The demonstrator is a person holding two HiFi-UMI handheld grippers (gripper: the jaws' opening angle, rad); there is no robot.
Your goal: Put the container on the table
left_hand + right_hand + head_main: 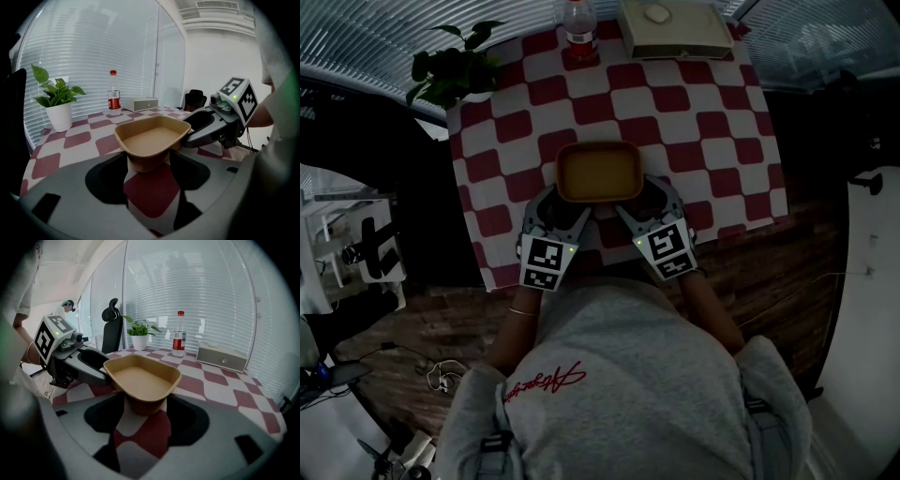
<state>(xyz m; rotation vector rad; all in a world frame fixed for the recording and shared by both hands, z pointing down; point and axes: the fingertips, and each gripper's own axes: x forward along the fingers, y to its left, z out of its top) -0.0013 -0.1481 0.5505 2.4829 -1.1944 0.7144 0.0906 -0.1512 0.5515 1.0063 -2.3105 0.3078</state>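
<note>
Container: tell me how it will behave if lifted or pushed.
The container looks thin-walled and empty, so probably light and slightly flexible. Its broad flat bottom and low walls should resist tipping or rolling. A push may slide it, perhaps bunching the tablecloth.

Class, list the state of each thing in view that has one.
Container: upright, empty, gripped at its two near corners.
Left gripper: shut on container.
Right gripper: shut on container.
Bottle: upright, capped.
Plant: upright in its pot.
</note>
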